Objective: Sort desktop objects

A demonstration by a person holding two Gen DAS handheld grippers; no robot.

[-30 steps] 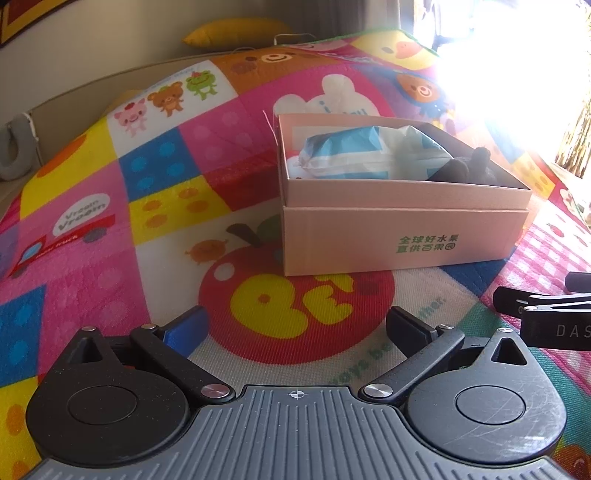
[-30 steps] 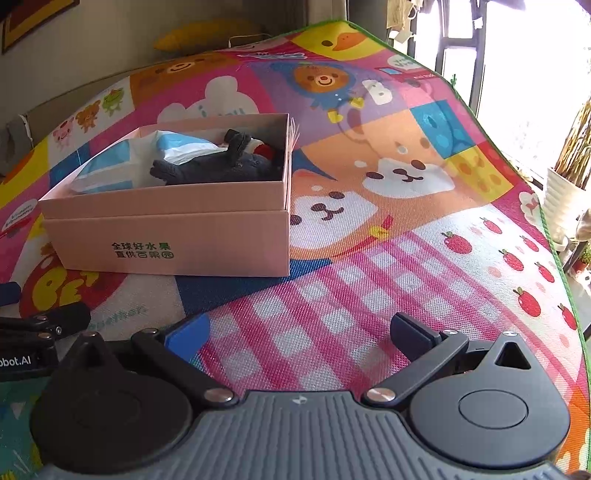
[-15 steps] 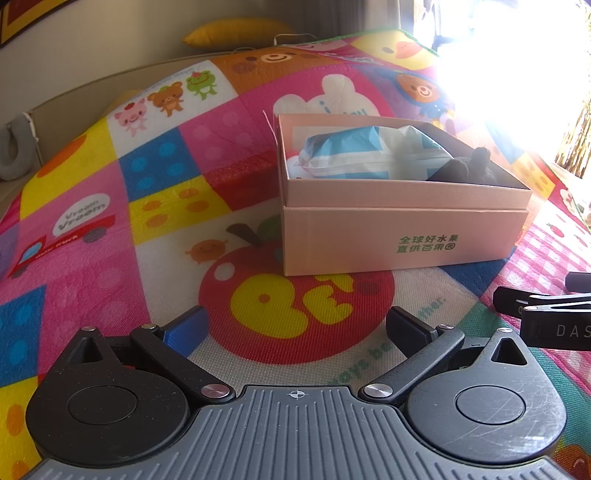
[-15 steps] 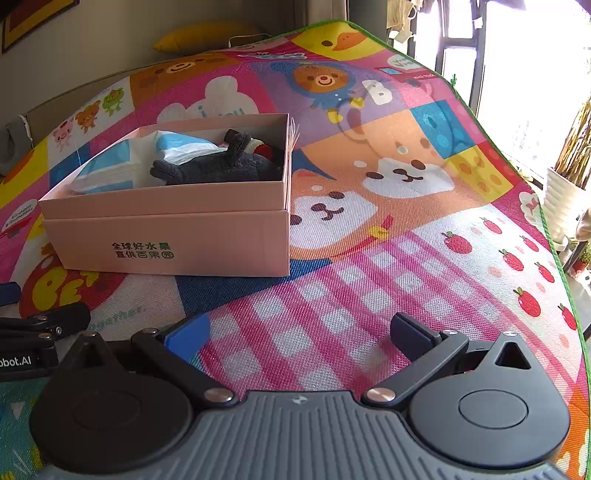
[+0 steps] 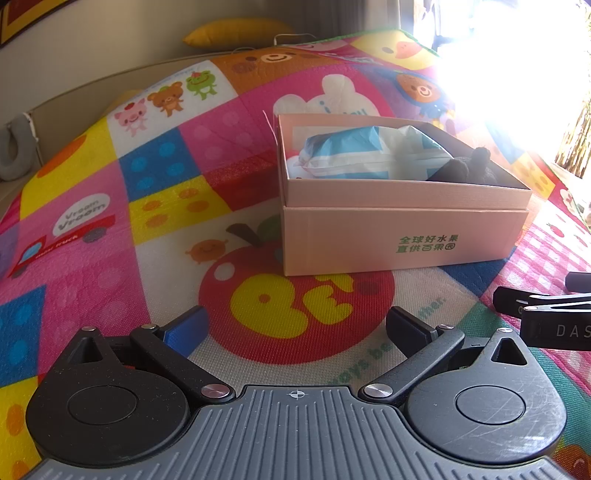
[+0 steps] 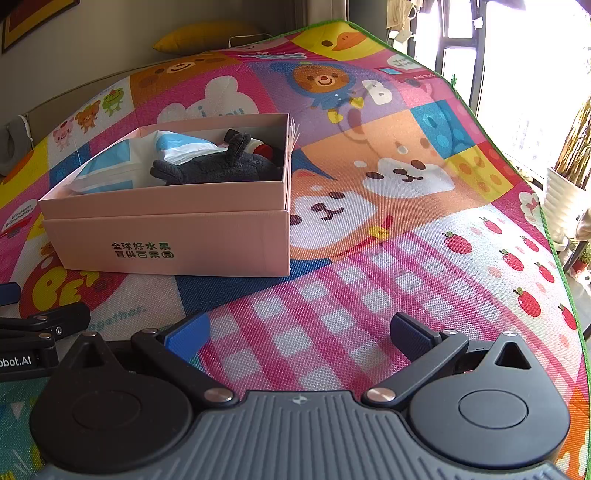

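Both the left gripper (image 5: 295, 326) and the right gripper (image 6: 299, 332) were held low over the mat (image 6: 369, 258), jaws spread wide and nothing between them. The pink box (image 6: 177, 236) was set on the mat ahead of both. A blue-and-white pack (image 5: 362, 155) and a dark plush toy (image 6: 221, 166) were seen lying inside it, touching.

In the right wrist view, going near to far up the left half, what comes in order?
Right tool → pink box → dark plush toy inside it → yellow cushion by the wall.
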